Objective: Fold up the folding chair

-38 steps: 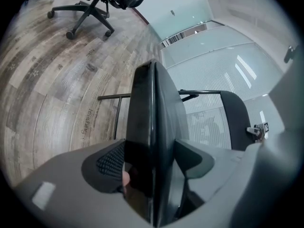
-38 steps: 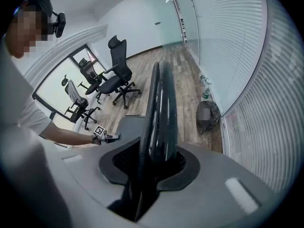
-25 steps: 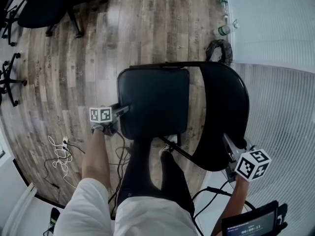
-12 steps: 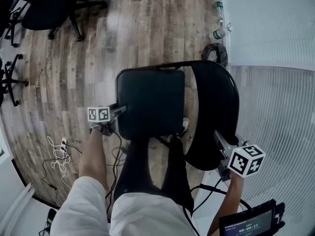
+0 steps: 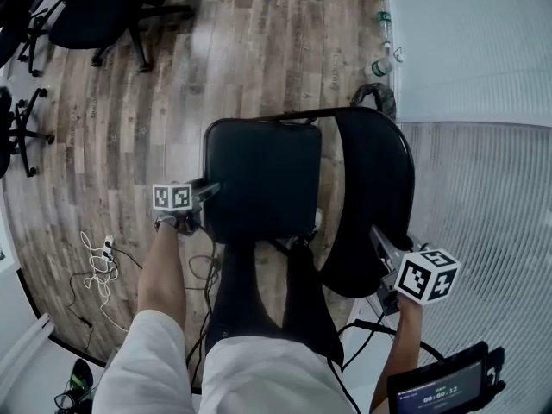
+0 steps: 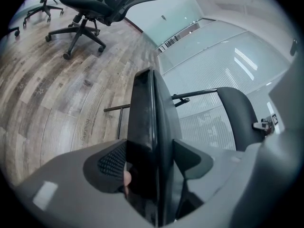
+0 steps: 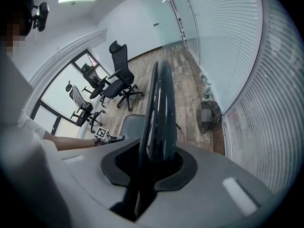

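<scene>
Head view first: we're standing over the folding chair (image 5: 310,188), open on the wood floor (image 5: 172,76) and not yet folded. Our left gripper (image 5: 211,190) bites the seat (image 5: 263,179) at its nine o'clock edge, and our right gripper (image 5: 377,235) takes the backrest (image 5: 371,188) at its five o'clock. That's one grip per hinged part, likely to swing them together. Left gripper view: the jaws stand wide, have just been closing, and pinch the thick seat edge-on. Right gripper view: the jaws are narrower, have just been closing too, and clamp the backrest's thin rim.

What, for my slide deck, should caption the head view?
Both grippers' jaws have just been closing: left gripper on the folding chair's seat edge, right gripper on its backrest rim.
</scene>
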`<state>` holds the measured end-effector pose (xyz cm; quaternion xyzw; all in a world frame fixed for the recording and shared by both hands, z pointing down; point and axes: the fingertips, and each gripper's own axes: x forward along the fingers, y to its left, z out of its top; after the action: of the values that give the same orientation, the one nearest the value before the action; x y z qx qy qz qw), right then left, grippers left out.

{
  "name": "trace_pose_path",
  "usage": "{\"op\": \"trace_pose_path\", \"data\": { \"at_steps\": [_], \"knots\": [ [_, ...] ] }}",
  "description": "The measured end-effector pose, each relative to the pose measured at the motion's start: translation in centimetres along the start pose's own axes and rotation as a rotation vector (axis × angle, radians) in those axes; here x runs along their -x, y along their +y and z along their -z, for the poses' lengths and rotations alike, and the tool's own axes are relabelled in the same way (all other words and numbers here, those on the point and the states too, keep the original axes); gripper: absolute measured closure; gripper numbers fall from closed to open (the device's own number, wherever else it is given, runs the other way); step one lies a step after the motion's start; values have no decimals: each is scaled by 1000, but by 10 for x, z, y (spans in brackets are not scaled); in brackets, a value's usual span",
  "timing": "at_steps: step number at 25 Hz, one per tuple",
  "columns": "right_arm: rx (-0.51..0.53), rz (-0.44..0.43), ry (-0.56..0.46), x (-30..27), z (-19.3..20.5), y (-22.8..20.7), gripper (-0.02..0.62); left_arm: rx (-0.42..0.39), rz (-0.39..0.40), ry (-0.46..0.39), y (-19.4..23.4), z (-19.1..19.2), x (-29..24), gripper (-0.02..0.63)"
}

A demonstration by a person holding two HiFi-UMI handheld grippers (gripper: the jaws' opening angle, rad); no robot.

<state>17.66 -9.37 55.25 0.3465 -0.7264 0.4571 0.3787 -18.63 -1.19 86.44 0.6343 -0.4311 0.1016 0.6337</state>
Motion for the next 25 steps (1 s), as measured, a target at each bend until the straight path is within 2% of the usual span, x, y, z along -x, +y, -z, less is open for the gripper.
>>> {"op": "trace_pose_path", "data": {
  "at_steps": [25],
  "knots": [
    [-3,22,-5,24,-4,-18,531,-47,-37,-11,-71,-6,2,330]
  ]
}}
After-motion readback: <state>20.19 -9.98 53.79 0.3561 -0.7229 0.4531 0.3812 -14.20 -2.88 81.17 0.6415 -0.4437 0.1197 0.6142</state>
